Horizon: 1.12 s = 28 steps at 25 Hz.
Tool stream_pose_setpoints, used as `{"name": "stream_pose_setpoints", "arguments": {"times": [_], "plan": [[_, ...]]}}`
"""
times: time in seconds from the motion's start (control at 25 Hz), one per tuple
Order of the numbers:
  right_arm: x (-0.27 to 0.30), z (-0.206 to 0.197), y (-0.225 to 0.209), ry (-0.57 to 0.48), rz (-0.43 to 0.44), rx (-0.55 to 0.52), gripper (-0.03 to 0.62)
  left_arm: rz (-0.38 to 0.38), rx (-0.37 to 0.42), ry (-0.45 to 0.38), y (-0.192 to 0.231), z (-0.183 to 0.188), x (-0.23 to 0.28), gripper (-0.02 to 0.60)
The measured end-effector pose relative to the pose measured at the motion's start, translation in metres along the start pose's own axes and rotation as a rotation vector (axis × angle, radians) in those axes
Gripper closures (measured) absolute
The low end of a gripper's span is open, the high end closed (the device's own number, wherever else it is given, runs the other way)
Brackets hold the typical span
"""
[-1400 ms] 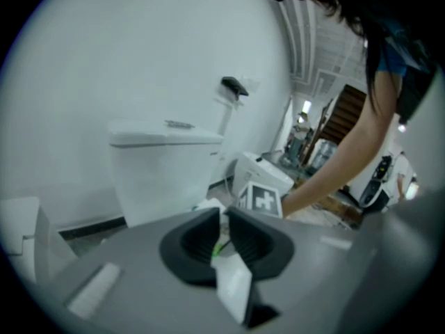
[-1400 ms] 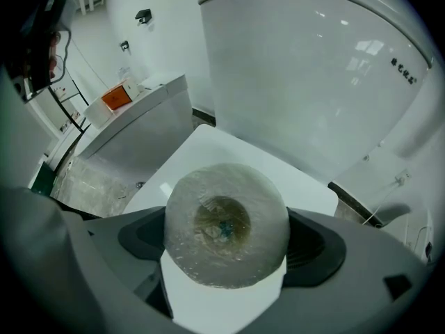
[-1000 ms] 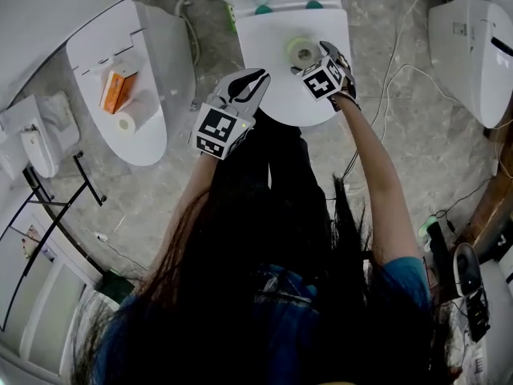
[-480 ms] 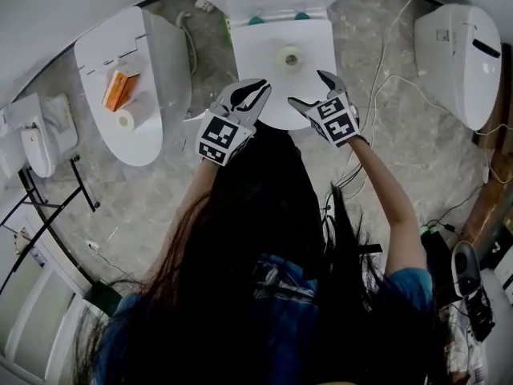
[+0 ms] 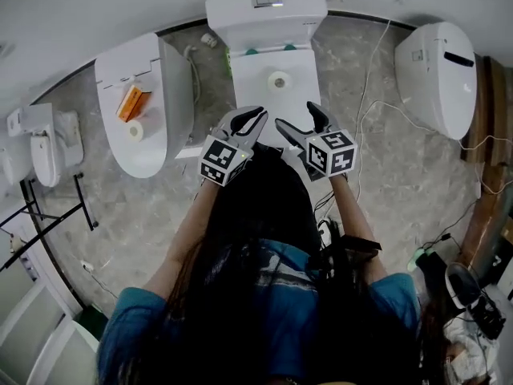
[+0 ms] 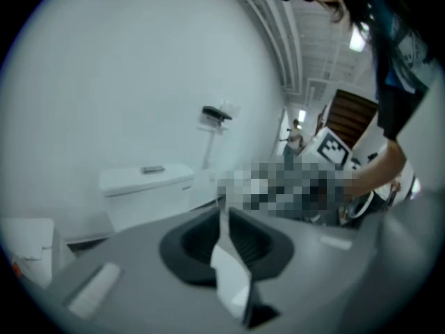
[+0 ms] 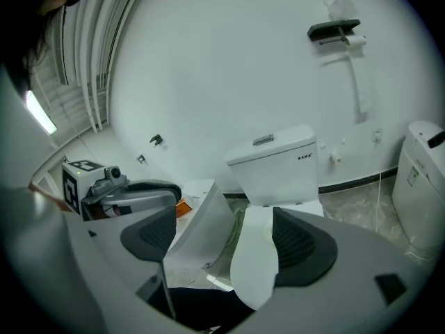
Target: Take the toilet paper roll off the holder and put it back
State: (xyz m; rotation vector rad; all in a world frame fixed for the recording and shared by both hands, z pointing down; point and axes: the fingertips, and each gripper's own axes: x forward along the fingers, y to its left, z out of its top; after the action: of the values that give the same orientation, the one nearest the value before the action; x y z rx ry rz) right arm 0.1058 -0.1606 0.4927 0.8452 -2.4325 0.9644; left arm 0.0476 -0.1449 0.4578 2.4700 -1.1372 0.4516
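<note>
The toilet paper roll [image 5: 279, 80] lies on the closed lid of the middle toilet [image 5: 276, 103], under its tank [image 7: 274, 162]. On the wall above hangs the black holder [image 7: 334, 30], which also shows in the left gripper view as a small dark holder [image 6: 217, 113]. My right gripper [image 5: 296, 115] hovers just short of the lid with its jaws wide apart and nothing between them; the toilet lid shows through that gap [image 7: 226, 235]. My left gripper [image 5: 258, 115] is beside it, shut on a white strip of paper [image 6: 228, 270].
A second toilet [image 5: 148, 111] at the left carries an orange box [image 5: 131, 103] and another roll [image 5: 135, 131]. A third toilet [image 5: 437, 66] stands at the right. Cables [image 5: 377, 107] run over the marble floor. My own hair and body fill the lower head view.
Both grippers have risen and drawn back from the toilet lid. The right gripper, which was beside the roll, has come away and rolled over. The roll stays on the lid.
</note>
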Motion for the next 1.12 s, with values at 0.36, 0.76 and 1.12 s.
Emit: {"name": "stream_pose_setpoints", "arguments": {"times": [0.36, 0.76, 1.12], "plan": [[-0.038, -0.005, 0.037, -0.039, 0.025, 0.082, 0.146, 0.006, -0.021, -0.046, -0.030, 0.014, -0.037, 0.548], [-0.072, 0.005, 0.095, -0.269, -0.084, 0.195, 0.543, -0.005, 0.056, -0.101, -0.053, 0.016, -0.128, 0.548], [-0.097, -0.051, 0.222, -0.323, -0.119, 0.178, 0.560, -0.031, 0.061, -0.133, -0.081, -0.039, -0.263, 0.548]]}}
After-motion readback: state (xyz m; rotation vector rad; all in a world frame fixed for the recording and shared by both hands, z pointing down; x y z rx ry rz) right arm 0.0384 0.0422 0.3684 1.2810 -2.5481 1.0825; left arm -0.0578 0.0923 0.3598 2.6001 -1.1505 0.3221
